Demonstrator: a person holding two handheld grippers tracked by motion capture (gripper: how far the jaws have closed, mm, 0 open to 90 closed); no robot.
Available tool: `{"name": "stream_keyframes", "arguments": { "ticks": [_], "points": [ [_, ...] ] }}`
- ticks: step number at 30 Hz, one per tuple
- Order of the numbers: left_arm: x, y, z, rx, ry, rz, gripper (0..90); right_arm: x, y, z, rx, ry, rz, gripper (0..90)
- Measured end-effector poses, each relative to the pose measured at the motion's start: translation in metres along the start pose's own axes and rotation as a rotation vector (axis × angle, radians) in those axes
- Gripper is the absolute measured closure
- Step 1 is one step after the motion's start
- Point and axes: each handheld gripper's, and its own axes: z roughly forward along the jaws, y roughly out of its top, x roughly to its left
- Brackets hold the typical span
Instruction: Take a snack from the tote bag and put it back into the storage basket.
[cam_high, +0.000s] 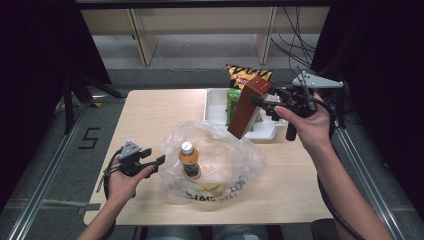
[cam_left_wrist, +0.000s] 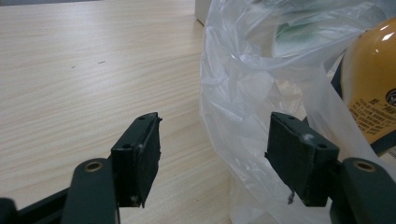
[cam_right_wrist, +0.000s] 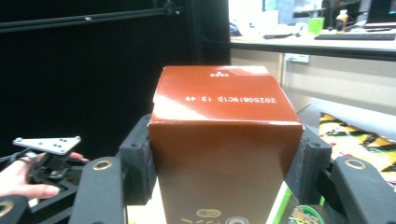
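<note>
The right hand-held gripper (cam_high: 260, 100) clamps a tall reddish-brown cardboard carton (cam_high: 248, 107) near its top end, one black pad pressed flat against each side, as the right gripper view shows with the carton (cam_right_wrist: 224, 154) wedged between them. The carton hangs tilted in the air, its lower end over the near edge of a white plastic tray (cam_high: 214, 107) and pointing toward the mouth of a clear crinkled plastic bag (cam_high: 235, 160).

The left hand-held gripper (cam_high: 156, 162) sits low on the pale wooden worktop (cam_high: 150, 115) at the bag's left edge. In the left gripper view its jaws stand apart; the right-hand pad (cam_left_wrist: 299, 156) has bag film (cam_left_wrist: 233, 93) lying against or just beside it, and I cannot tell whether it is pinching anything, so I read it as unclenched and merely bracing the rim.

Inside the bag stands an orange drink bottle with a white cap (cam_high: 189, 160), upright. Behind the carton the tray holds a green packet (cam_high: 233, 102), and an orange-and-black patterned snack bag (cam_high: 245, 75) leans at its far end.

Judging by this, the packing is partly done: the bottle is in, the carton is lifted clear of the tray and on its way, but not yet inside. The green packet and snack bag look to be left.
</note>
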Motion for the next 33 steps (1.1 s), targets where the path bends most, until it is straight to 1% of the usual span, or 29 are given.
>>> {"name": "stream_keyframes", "arguments": {
  "ticks": [1, 2, 3, 4, 5, 6, 9, 10, 11, 12, 13, 14, 15, 16, 17, 18, 19, 20, 21, 23, 24, 26, 27, 28, 29, 30, 31, 33],
  "points": [
    [0.000, 0.000, 0.000, -0.002, 0.003, -0.001, 34.3, 0.000, 0.000, 0.000, 0.005, -0.008, 0.005, 39.0],
    [0.000, 0.001, -0.001, -0.005, 0.004, -0.002, 34.3, -0.001, 0.000, 0.000, 0.009, -0.018, -0.012, 39.0],
    [0.000, 0.001, -0.001, -0.006, 0.002, -0.005, 34.3, 0.000, 0.000, 0.000, 0.014, -0.031, 0.004, 39.0],
    [0.000, 0.000, -0.001, -0.004, 0.006, -0.014, 34.3, -0.001, -0.001, 0.000, 0.016, -0.037, 0.007, 39.1],
    [0.000, -0.001, -0.001, -0.001, 0.001, -0.009, 34.3, -0.003, -0.002, 0.001, 0.011, -0.037, -0.010, 39.0],
    [0.001, -0.001, -0.002, 0.002, 0.003, 0.001, 34.3, -0.003, -0.002, 0.002, 0.017, -0.047, -0.005, 39.0],
    [0.000, 0.000, -0.003, -0.009, 0.007, -0.002, 34.3, -0.004, -0.003, 0.002, 0.012, -0.063, -0.014, 39.0],
    [0.000, 0.001, -0.003, -0.010, 0.008, -0.003, 34.3, -0.003, -0.003, 0.002, 0.016, -0.067, 0.000, 39.0],
    [0.000, 0.001, -0.003, -0.010, 0.006, -0.002, 34.3, -0.005, -0.003, 0.002, 0.013, -0.067, -0.012, 39.0],
    [0.000, 0.000, -0.002, -0.008, 0.007, -0.001, 34.3, -0.006, -0.003, 0.002, 0.016, -0.070, -0.011, 39.0],
    [0.000, 0.000, -0.002, -0.007, 0.004, 0.001, 34.3, -0.007, -0.003, 0.002, 0.012, -0.081, -0.020, 39.0],
    [0.000, 0.000, -0.002, -0.006, 0.007, -0.002, 34.3, -0.007, -0.003, 0.002, 0.015, -0.085, -0.004, 39.0],
    [0.001, 0.000, -0.002, -0.006, 0.008, -0.002, 34.3, -0.010, -0.003, 0.003, -0.008, -0.094, -0.042, 39.0],
    [0.001, 0.000, -0.002, -0.007, 0.008, -0.001, 34.3, -0.009, -0.003, 0.003, 0.015, -0.095, -0.003, 39.0],
    [0.001, 0.000, -0.002, -0.007, 0.006, 0.000, 34.3, -0.011, -0.004, 0.003, 0.009, -0.100, -0.020, 39.0],
    [0.001, 0.000, -0.002, -0.007, 0.005, 0.000, 34.3, -0.011, -0.004, 0.004, 0.017, -0.101, -0.011, 39.0],
    [0.000, 0.000, -0.002, -0.007, 0.006, -0.003, 34.3, -0.012, -0.004, 0.004, 0.017, -0.110, -0.019, 39.0],
    [0.000, 0.000, -0.001, -0.007, 0.005, -0.003, 34.3, -0.012, -0.004, 0.004, 0.022, -0.112, -0.009, 39.0],
    [0.000, 0.000, -0.001, -0.007, 0.004, -0.004, 34.2, -0.012, -0.004, 0.005, 0.018, -0.109, -0.007, 39.0],
    [0.000, 0.000, -0.001, -0.006, 0.002, -0.002, 34.1, -0.013, -0.005, 0.006, 0.020, -0.117, -0.004, 39.0],
    [0.000, -0.001, -0.001, -0.005, 0.001, -0.001, 34.1, -0.015, -0.005, 0.007, 0.015, -0.121, -0.014, 39.0],
    [0.000, -0.001, -0.001, -0.005, 0.001, 0.000, 34.1, -0.016, -0.004, 0.007, 0.023, -0.134, -0.013, 39.0],
    [0.000, -0.001, -0.001, -0.005, 0.001, 0.000, 34.1, -0.015, -0.004, 0.007, 0.021, -0.143, -0.002, 39.0],
    [0.000, -0.001, -0.001, -0.005, 0.001, 0.000, 34.1, -0.016, -0.004, 0.008, 0.019, -0.146, -0.006, 39.0],
    [0.000, -0.001, -0.001, -0.005, 0.001, 0.000, 34.2, -0.016, -0.003, 0.007, 0.024, -0.150, 0.006, 39.0],
    [0.000, -0.001, -0.001, -0.005, 0.001, 0.000, 34.2, -0.018, -0.003, 0.008, 0.016, -0.157, -0.024, 39.0],
    [0.000, -0.001, -0.001, -0.004, 0.001, 0.000, 34.1, -0.017, -0.003, 0.008, 0.028, -0.159, -0.002, 39.0],
    [0.000, -0.001, -0.001, -0.005, 0.001, -0.001, 34.1, -0.017, -0.002, 0.009, 0.028, -0.167, -0.004, 39.0]
  ]
}}
